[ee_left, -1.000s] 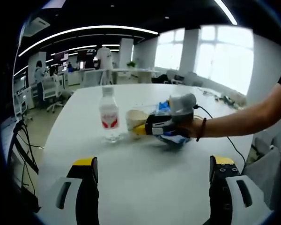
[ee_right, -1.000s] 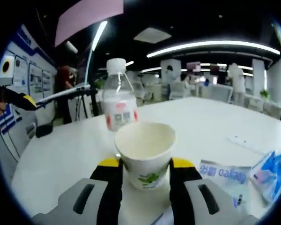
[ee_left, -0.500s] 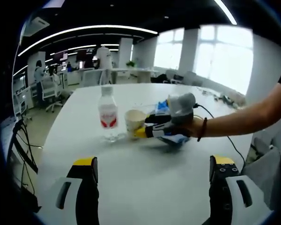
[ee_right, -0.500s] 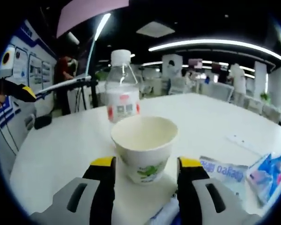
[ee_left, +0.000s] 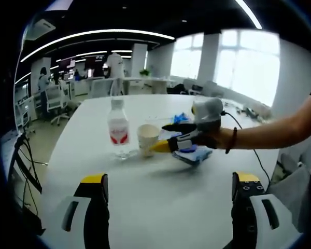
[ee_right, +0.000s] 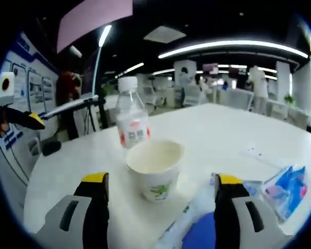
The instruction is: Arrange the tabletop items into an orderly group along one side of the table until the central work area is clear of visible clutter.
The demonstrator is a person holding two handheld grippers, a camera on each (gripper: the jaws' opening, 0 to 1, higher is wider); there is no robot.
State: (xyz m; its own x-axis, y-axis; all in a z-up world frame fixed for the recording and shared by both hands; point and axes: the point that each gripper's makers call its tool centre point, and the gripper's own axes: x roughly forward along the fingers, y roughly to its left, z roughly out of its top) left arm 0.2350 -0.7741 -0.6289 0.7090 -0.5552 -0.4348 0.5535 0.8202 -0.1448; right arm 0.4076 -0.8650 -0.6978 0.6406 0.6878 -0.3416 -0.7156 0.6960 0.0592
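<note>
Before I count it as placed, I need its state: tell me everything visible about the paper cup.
The paper cup is cream-white with a green print low on its side, tapered, upright and open-topped, its inside looking empty. It stands on the white table just in front of the water bottle. The open right gripper is not touching it.

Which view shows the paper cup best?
The right gripper view: the cup stands close ahead, its rim, inside and printed side plain. In the left gripper view the cup is small and distant, beside the bottle.
</note>
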